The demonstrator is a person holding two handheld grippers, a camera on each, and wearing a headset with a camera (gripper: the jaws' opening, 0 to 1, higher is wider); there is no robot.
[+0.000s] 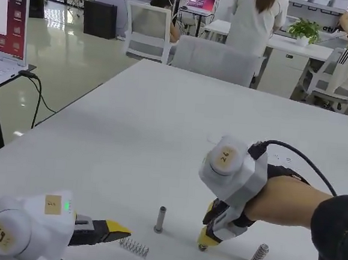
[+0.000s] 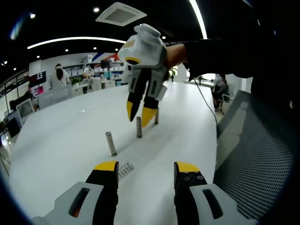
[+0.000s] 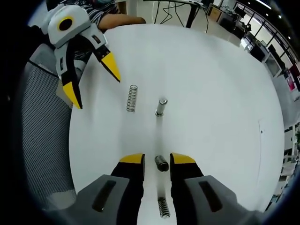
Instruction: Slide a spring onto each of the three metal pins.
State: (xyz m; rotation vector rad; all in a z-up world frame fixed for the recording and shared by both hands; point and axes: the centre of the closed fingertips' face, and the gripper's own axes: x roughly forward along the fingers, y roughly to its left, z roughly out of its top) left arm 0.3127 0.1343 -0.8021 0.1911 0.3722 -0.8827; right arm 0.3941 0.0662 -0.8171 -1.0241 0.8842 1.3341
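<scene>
Three metal pins stand on the white table [image 1: 162, 123]. The left pin [image 1: 160, 219] [image 2: 111, 143] [image 3: 161, 107] is bare. A loose spring [image 1: 134, 247] [image 2: 125, 169] [image 3: 132, 97] lies flat beside it. My left gripper [image 1: 121, 231] [image 2: 146, 167] [image 3: 95, 88] is open, its tips just short of that spring. The middle pin [image 2: 139, 127] [image 3: 161, 163] carries a spring. My right gripper [image 1: 204, 244] [image 2: 139, 119] [image 3: 158, 159] is open over it, one jaw on each side and not touching. The right pin [image 1: 259, 256] [image 2: 156, 115] [image 3: 162, 206] also wears a spring.
A black cable [image 1: 304, 161] trails from the right gripper across the table. A mesh chair back [image 2: 253, 154] stands close by the table edge. Beyond the table are office chairs [image 1: 216, 58], desks and people; a laptop on a stand [image 1: 4, 26] is at the left.
</scene>
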